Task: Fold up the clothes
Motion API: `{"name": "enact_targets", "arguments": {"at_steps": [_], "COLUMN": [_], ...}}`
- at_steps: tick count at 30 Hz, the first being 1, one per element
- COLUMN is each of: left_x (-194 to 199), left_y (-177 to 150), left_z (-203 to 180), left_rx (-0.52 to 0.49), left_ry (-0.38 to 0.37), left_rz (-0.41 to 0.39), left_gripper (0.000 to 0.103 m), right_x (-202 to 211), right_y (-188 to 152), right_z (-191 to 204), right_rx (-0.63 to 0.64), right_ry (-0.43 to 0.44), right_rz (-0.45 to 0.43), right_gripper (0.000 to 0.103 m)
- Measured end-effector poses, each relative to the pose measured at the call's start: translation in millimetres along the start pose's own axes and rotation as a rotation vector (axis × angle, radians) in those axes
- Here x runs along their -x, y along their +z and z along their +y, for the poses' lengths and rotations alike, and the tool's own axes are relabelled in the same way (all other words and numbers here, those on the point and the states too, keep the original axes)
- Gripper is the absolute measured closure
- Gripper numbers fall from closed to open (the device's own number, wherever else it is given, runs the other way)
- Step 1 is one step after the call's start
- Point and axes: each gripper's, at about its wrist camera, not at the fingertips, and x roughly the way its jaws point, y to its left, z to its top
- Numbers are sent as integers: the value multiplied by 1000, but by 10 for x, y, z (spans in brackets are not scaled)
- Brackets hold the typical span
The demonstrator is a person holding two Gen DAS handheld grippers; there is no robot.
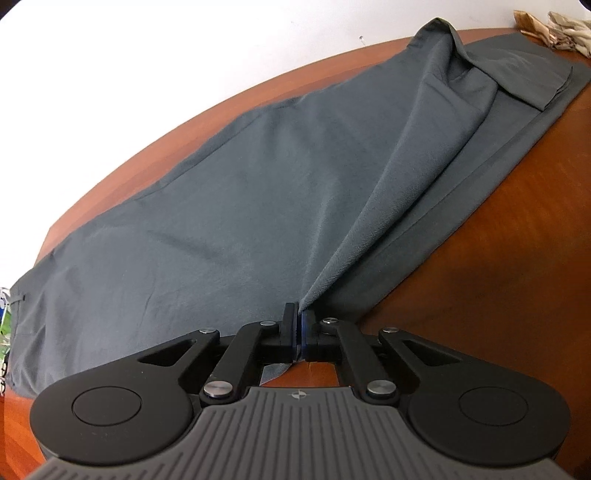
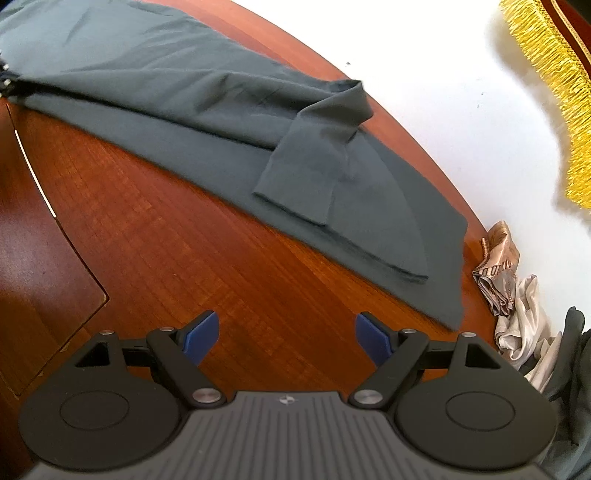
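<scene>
A pair of grey trousers [image 1: 221,206] lies stretched along the far side of the brown wooden table [image 1: 498,240]. My left gripper [image 1: 299,310] is shut on a raised ridge of the fabric at the near edge, and the cloth runs taut from the pads toward the far leg end. In the right wrist view the trousers [image 2: 166,85] end in a leg cuff [image 2: 295,184] folded back over the lower leg. My right gripper [image 2: 286,332] stands open above bare wood [image 2: 166,229], short of the hem, with nothing between its blue pads.
Crumpled beige and patterned cloths [image 2: 517,302] and a dark garment [image 2: 572,369] lie at the table's right edge. The same beige cloths [image 1: 554,29] show in the left wrist view. A yellow fringe [image 2: 546,74] hangs beyond the rim. A darker inset panel [image 2: 37,240] marks the tabletop's left.
</scene>
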Motion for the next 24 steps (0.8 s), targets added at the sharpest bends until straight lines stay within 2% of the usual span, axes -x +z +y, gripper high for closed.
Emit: {"name": "enact_targets", "arguments": {"at_steps": [9,14,19,24], "left_x": [161,226,236,161], "left_y": [-291,-407,-500,-603], "left_z": [236,358,478,556], "left_rx": [23,14,17,44], "left_ry": [-41,-24,12,71], "left_rz": [36,64,102,143], "left_gripper": [101,101,100,100], "right_x": [126,224,240,198], "right_y": [24,-9,-92,-137], "right_z": [109,262,414,487], "right_rx": [-11,13,50,72], "right_ry": [62,107,159,230], "right_rz": [-48,-93,-97,-82], "right_gripper": [17,18,25,37]}}
